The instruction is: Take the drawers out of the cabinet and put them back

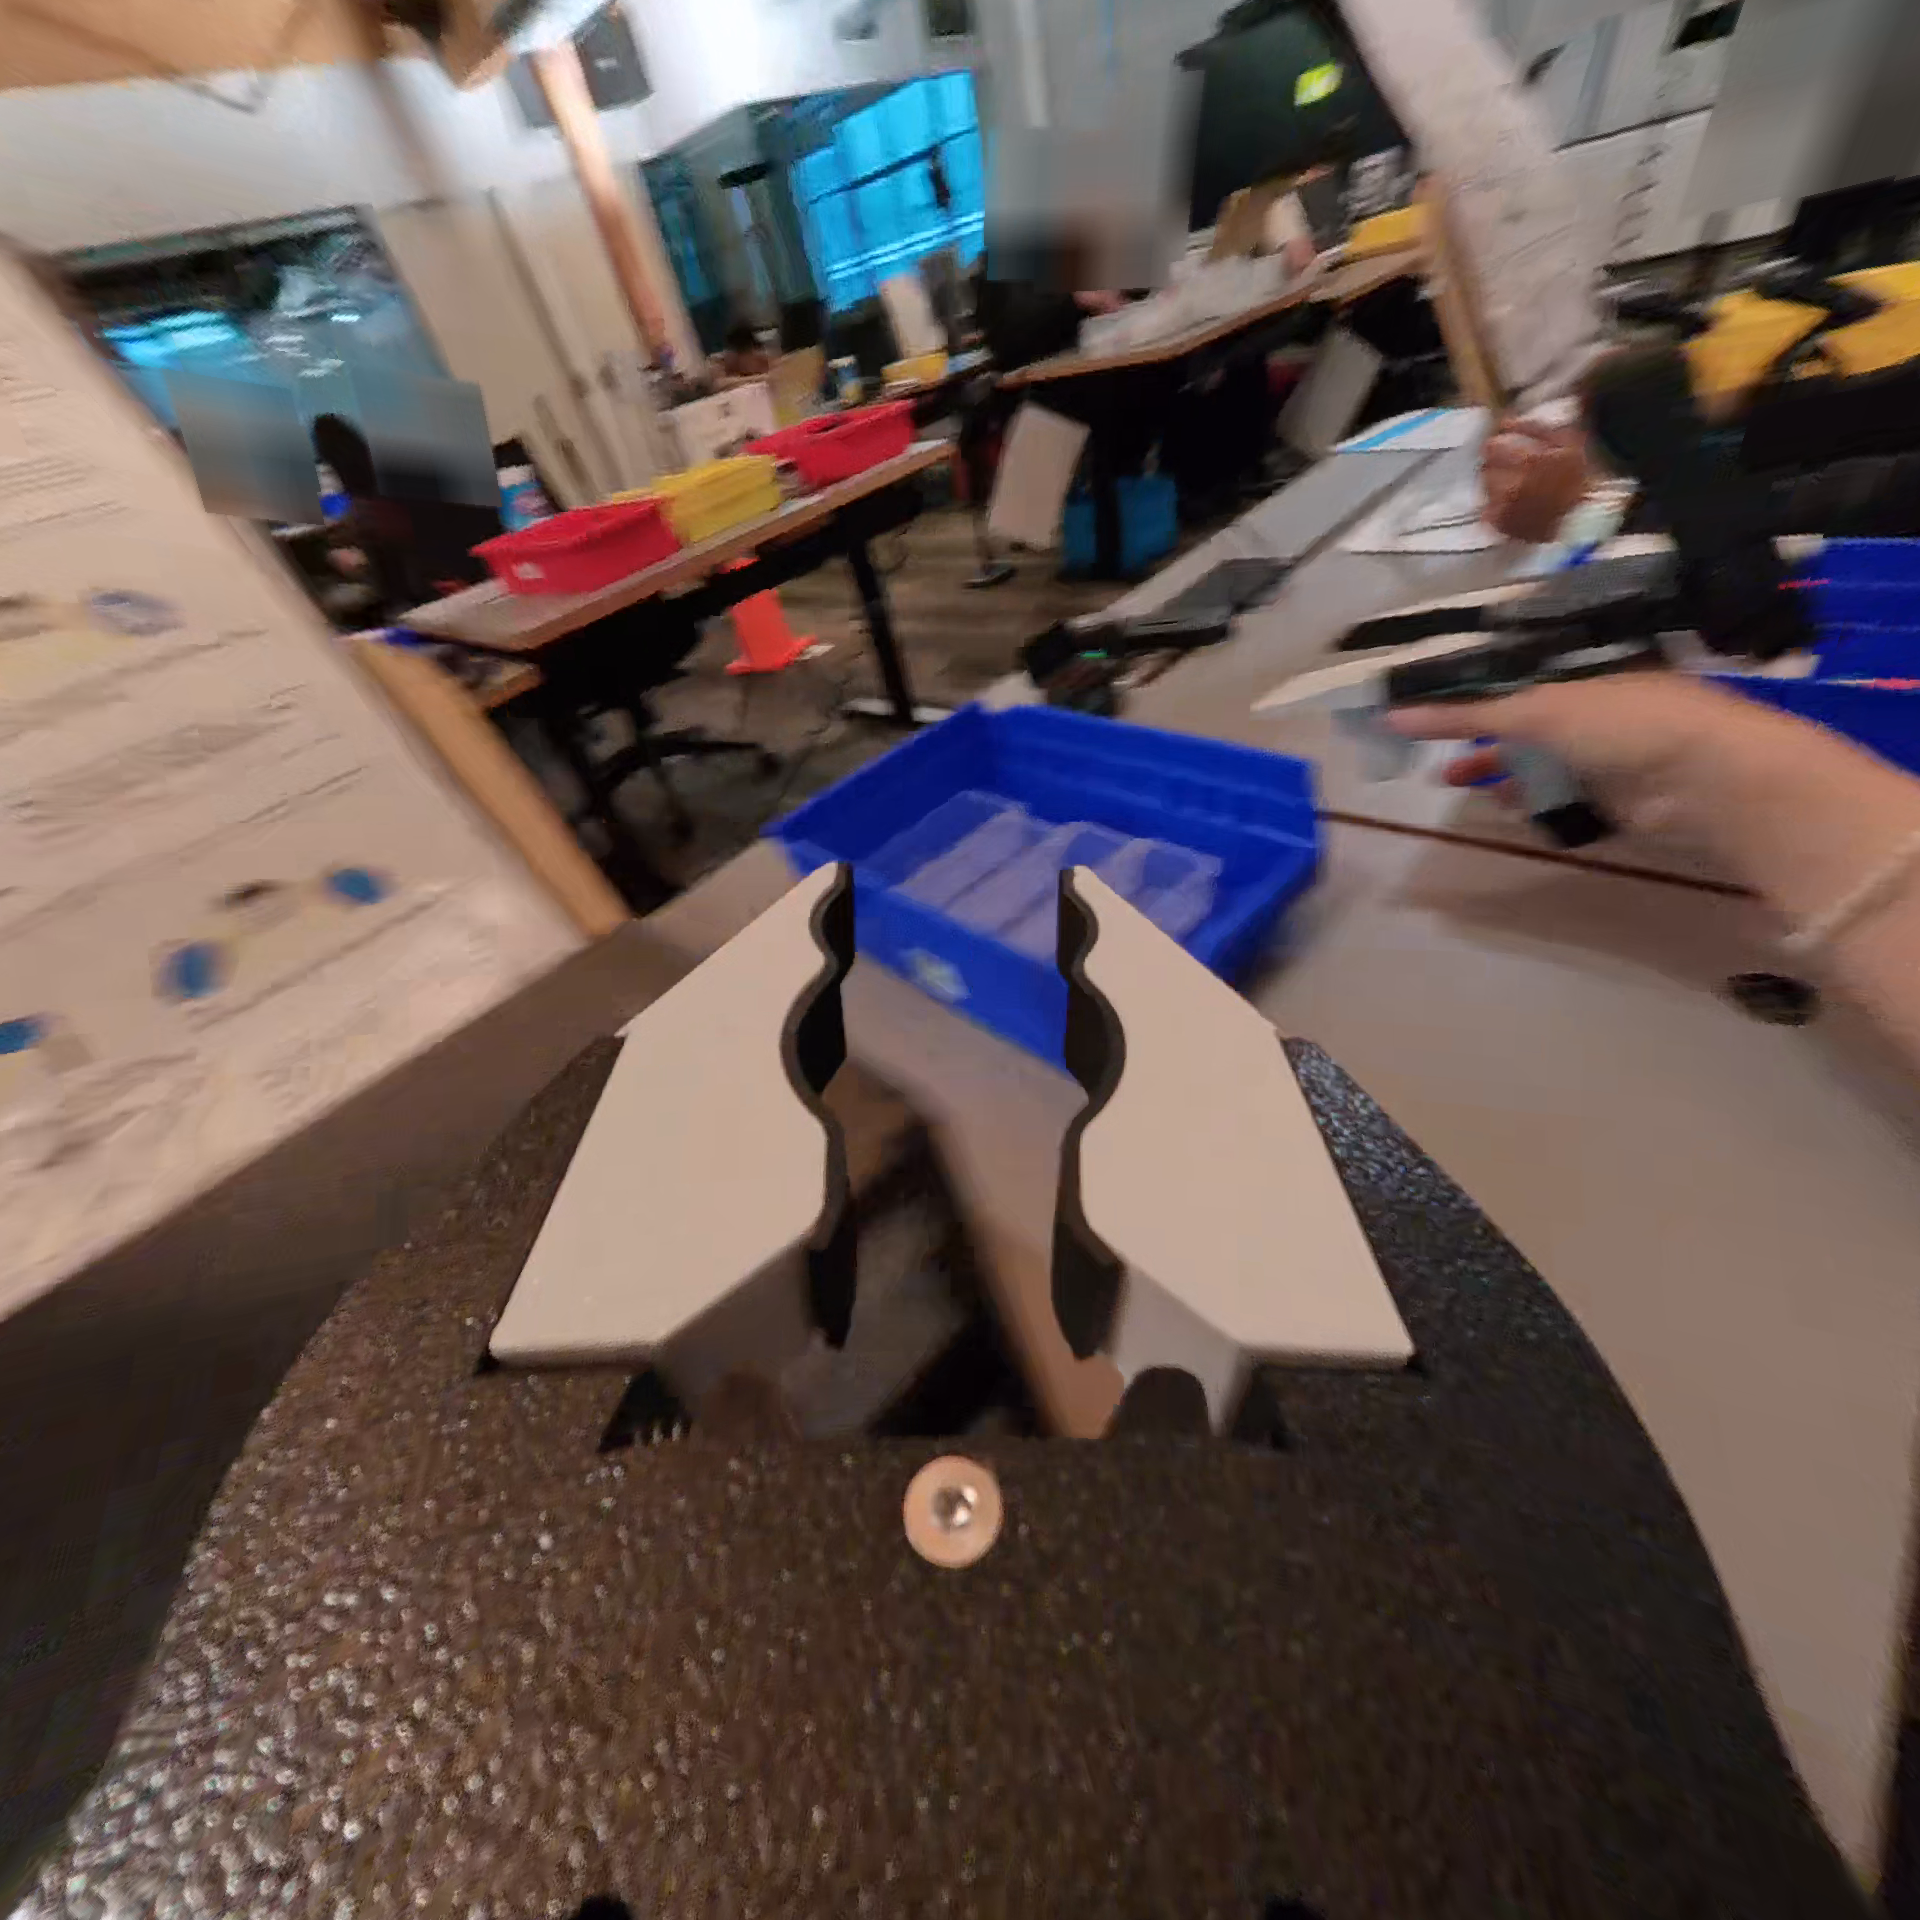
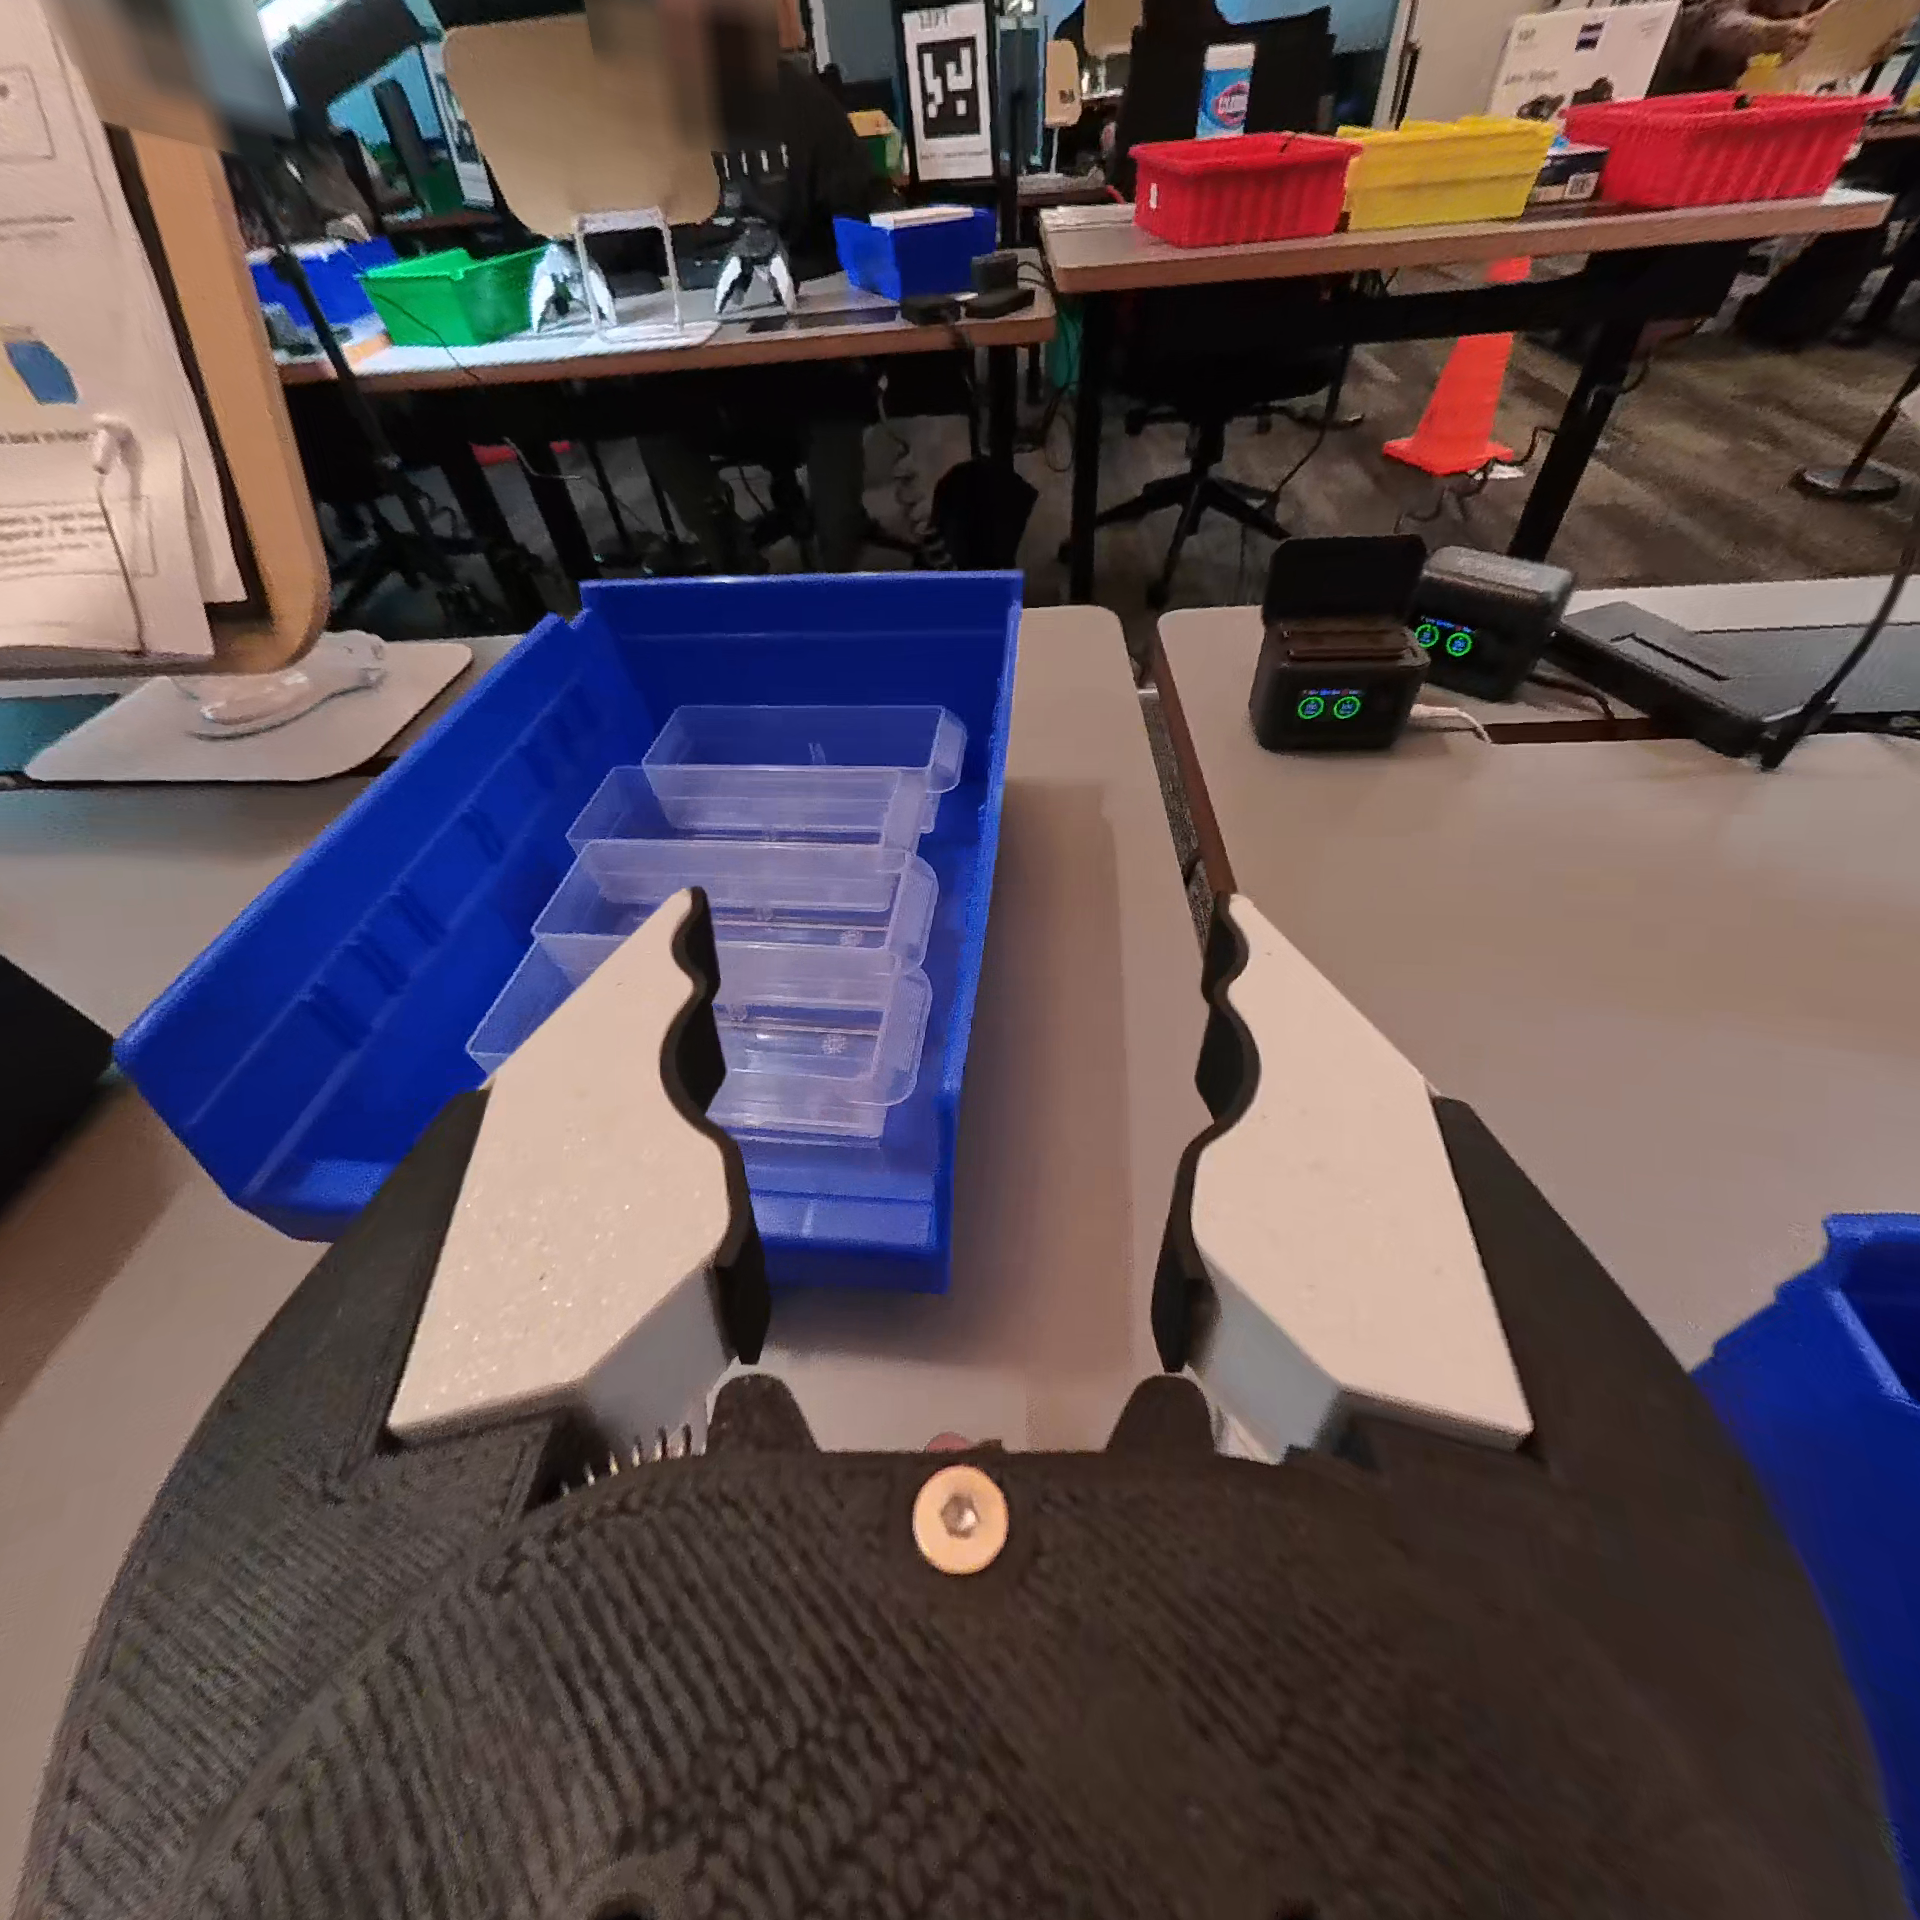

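Blue bin sits on the grey worktop, long axis running away from the right wrist camera. Inside: a row of clear plastic drawers, empty, overlapping one another from near end to far end. No cabinet visible in either view.

Right hand-held gripper hovers just short of the bin's near right corner, jaws wide apart, nothing between them.

Left hand-held gripper is tilted, aimed at the same blue bin; jaws parted by a narrower gap, empty. The drawers show as a pale blur in this view.

Second blue bin at the right edge of the worktop, contents hidden. Behind, another worktop carries red bins and a yellow bin.
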Demonstrator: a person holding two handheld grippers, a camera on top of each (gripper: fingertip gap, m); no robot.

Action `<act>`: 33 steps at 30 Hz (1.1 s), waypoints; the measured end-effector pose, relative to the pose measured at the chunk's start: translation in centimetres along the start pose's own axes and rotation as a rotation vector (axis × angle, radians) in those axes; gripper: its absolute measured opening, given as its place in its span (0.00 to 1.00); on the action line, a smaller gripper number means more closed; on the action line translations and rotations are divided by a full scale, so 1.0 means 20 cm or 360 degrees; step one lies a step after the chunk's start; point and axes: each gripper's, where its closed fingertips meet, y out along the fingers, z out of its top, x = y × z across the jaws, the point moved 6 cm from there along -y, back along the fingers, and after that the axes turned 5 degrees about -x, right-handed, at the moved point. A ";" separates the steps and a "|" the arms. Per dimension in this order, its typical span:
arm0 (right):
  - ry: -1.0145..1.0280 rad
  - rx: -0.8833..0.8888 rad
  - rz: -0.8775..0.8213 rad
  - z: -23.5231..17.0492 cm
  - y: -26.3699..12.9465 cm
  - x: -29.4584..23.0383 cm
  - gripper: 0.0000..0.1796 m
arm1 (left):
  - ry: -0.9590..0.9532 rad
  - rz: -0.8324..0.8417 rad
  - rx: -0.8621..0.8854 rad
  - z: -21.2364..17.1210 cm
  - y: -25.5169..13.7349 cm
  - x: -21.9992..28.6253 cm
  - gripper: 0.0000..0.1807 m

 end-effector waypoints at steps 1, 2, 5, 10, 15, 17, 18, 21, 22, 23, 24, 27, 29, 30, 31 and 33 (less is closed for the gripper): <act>-0.0018 -0.0021 -0.0018 -0.01 0.01 -0.01 0.52 | -0.0013 -0.0091 0.0007 -0.02 0.06 0.16 0.22; -0.0039 -0.0047 -0.0038 -0.02 0.03 -0.01 0.52 | -0.0030 -0.0169 -0.0016 -0.05 0.13 0.30 0.22; -0.0092 -0.0125 -0.0081 -0.06 0.08 0.01 0.50 | 0.0011 -0.0073 -0.0153 -0.21 0.38 0.55 0.23; 0.0054 -0.0166 -0.0024 -0.12 0.15 0.05 0.46 | -0.0115 0.0415 -0.0247 -0.39 0.76 0.46 0.39; 0.0092 -0.0245 0.0074 -0.14 0.22 0.05 0.45 | -0.0365 0.0518 -0.0384 -0.51 1.00 0.36 0.47; 0.0081 -0.0297 0.0129 -0.15 0.25 0.04 0.41 | -0.0386 0.0522 -0.0433 -0.54 1.06 0.32 0.47; 0.0065 -0.0338 0.0174 -0.16 0.27 0.02 0.36 | -0.0399 0.0524 -0.0459 -0.56 1.09 0.30 0.46; 0.0051 -0.0425 0.0188 -0.20 0.31 0.02 0.22 | -0.0510 0.0433 -0.0516 -0.59 1.16 0.27 0.30; 0.0031 -0.0420 0.0193 -0.21 0.32 0.02 0.17 | -0.0533 0.0386 -0.0540 -0.61 1.17 0.27 0.23; -0.0001 -0.0420 0.0195 -0.22 0.32 0.01 0.10 | -0.0546 0.0358 -0.0563 -0.62 1.19 0.28 0.17; -0.0031 -0.0417 0.0165 -0.22 0.32 0.01 0.05 | -0.0556 0.0334 -0.0565 -0.64 1.20 0.28 0.12; -0.0107 -0.0379 0.0086 -0.23 0.32 0.00 0.03 | -0.0681 0.0315 -0.0460 -0.65 1.20 0.29 0.11; -0.0184 -0.0393 0.0065 -0.24 0.30 -0.02 0.03 | -0.0635 0.0345 -0.0455 -0.66 1.18 0.29 0.09; -0.0202 -0.0395 0.0049 -0.24 0.29 -0.03 0.03 | -0.0617 0.0367 -0.0466 -0.66 1.17 0.29 0.08; -0.0190 -0.0386 0.0036 -0.25 0.27 -0.04 0.02 | -0.0610 0.0387 -0.0475 -0.66 1.16 0.30 0.07; -0.0157 -0.0346 0.0002 -0.28 0.21 -0.07 0.02 | -0.0592 0.0413 -0.0468 -0.66 1.13 0.30 0.06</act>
